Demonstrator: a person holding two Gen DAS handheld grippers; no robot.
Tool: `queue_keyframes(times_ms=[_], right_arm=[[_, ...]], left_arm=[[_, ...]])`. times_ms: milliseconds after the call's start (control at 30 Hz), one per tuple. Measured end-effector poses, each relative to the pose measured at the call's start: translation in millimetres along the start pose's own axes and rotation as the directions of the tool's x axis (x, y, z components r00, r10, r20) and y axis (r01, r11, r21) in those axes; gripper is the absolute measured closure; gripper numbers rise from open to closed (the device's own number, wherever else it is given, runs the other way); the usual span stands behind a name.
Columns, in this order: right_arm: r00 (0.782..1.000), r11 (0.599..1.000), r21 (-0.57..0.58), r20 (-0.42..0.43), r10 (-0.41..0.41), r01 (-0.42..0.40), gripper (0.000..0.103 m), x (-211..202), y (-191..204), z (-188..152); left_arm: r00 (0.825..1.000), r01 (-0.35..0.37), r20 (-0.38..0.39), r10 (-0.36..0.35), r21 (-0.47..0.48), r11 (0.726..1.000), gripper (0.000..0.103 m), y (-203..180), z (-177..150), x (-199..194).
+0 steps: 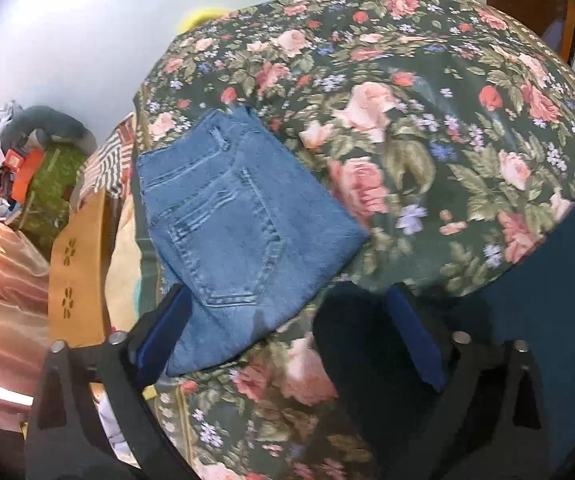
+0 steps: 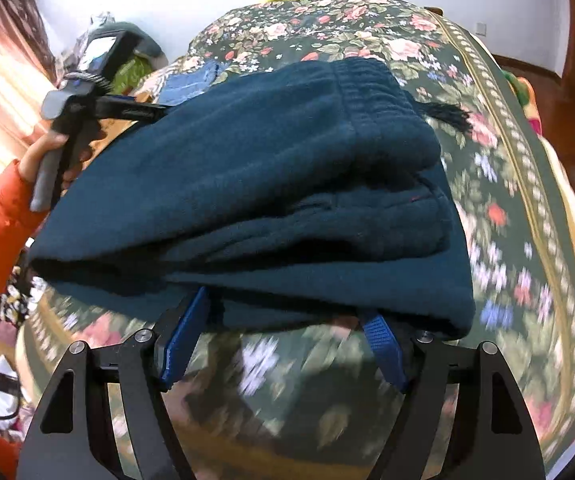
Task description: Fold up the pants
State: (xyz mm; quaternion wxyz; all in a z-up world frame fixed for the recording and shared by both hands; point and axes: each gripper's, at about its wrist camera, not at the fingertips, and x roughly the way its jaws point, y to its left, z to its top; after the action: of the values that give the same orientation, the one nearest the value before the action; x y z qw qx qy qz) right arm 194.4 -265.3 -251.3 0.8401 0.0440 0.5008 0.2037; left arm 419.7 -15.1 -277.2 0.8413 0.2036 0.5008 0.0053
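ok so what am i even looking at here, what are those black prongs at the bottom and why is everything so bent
There is no robot: a person holds a two-finger gripper in each hand, each with a wide-angle camera that bends the view. One picture looks along the left gripper, the other along the right gripper. The blue-padded prongs are their fingers. Below is a bed with a floral cover. Folded blue jeans lie on it near the edge; the left gripper's jaws are wide open above them, holding nothing. Folded dark teal pants fill the right view; its finger tips are tucked under their near edge. The left hand shows there too.
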Motion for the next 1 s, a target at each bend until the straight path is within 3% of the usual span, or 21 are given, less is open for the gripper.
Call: queue_keyframes(times_ms=[133,300,367,567,800,1000], right_arm=[[1.0,1.0,-0.002,-0.011,-0.023,0.023,0.03,17.4,-17.9,30.5],[0.995,0.996,0.0,0.042,-0.089,0.089,0.03,20.5,-27.7,64.6],[0.99,0.992,-0.02,0.066,-0.123,0.125,0.03,14.6,-25.8,70.8],[0.985,0.991,-0.016,0.111,-0.133,0.136,0.03,-16.7,-27.9,61.8],[0.985,0.993,-0.007,0.131,-0.115,0.117,0.03,-47.9,-26.8,41.6],[0.986,0.996,-0.012,0.14,-0.089,0.091,0.03,-55.1,-19.9,32.2]], left_arm=[[0.999,0.031,-0.007,-0.032,-0.063,0.998,0.0,20.0,-20.7,1.4],[0.992,0.104,-0.051,-0.114,-0.167,0.981,0.0,42.4,-66.5,-9.5],[0.993,0.097,-0.052,-0.108,-0.185,0.978,0.0,40.6,-83.9,-19.3],[0.997,0.048,-0.051,-0.058,-0.184,0.982,0.0,19.8,-117.3,-60.2],[0.988,0.146,-0.02,-0.152,-0.179,0.973,0.001,-18.1,-144.8,-109.8],[0.985,0.166,-0.01,-0.173,-0.243,0.956,0.001,-29.5,-151.2,-122.0]])
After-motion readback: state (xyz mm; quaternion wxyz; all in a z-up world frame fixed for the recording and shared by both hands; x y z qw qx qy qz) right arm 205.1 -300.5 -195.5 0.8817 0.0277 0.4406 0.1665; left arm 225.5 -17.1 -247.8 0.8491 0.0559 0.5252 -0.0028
